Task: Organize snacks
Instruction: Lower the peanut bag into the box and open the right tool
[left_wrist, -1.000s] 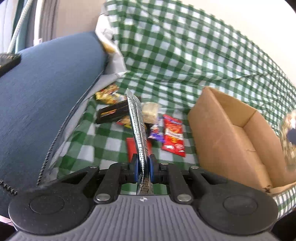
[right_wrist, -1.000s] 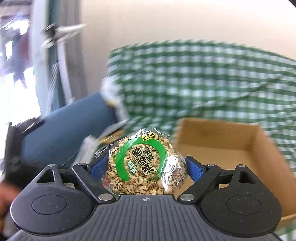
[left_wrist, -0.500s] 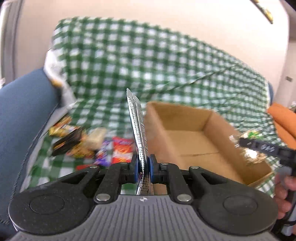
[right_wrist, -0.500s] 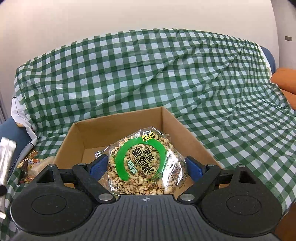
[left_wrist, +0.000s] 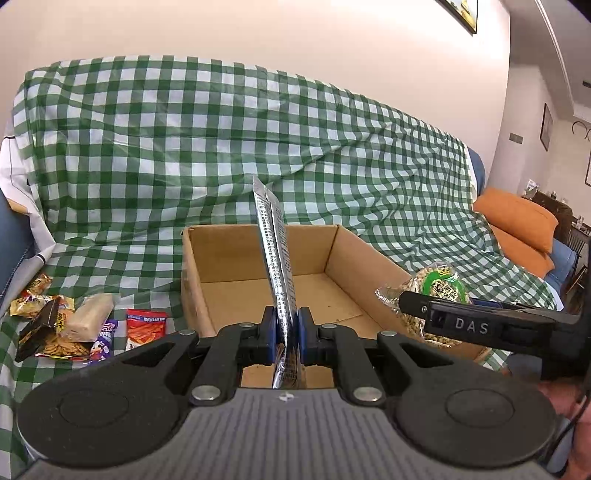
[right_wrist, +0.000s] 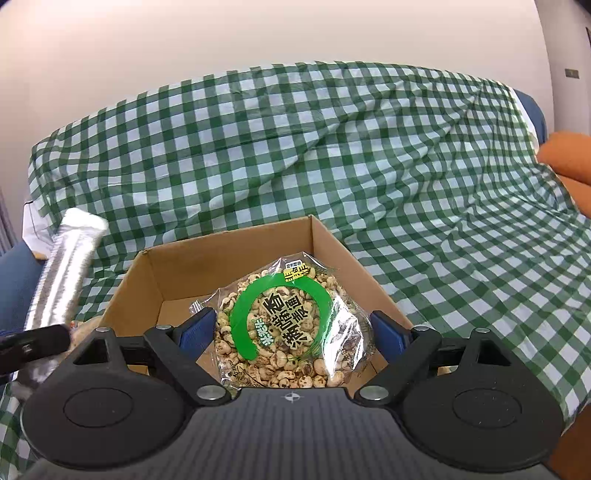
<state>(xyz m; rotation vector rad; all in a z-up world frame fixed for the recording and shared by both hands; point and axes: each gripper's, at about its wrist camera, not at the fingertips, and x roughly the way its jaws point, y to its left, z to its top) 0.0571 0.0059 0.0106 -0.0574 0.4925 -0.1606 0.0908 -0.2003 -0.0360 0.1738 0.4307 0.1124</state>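
Observation:
An open cardboard box stands on a sofa under a green checked cloth; it also shows in the right wrist view. My left gripper is shut on a flat silver packet, held edge-up before the box's near side. My right gripper is shut on a clear bag of puffed grains with a green label, held over the box's near right edge. That bag and the right gripper's finger show in the left wrist view. The silver packet shows at the left of the right wrist view.
Several loose snack packets lie on the cloth left of the box: a red one, a pale bar, a purple one, a black one. Orange cushions lie at the far right. The blue sofa arm is at left.
Both grippers have swung from the snack pile and sofa arm toward the box and now hold their packets at its near side. Each grip is unchanged.

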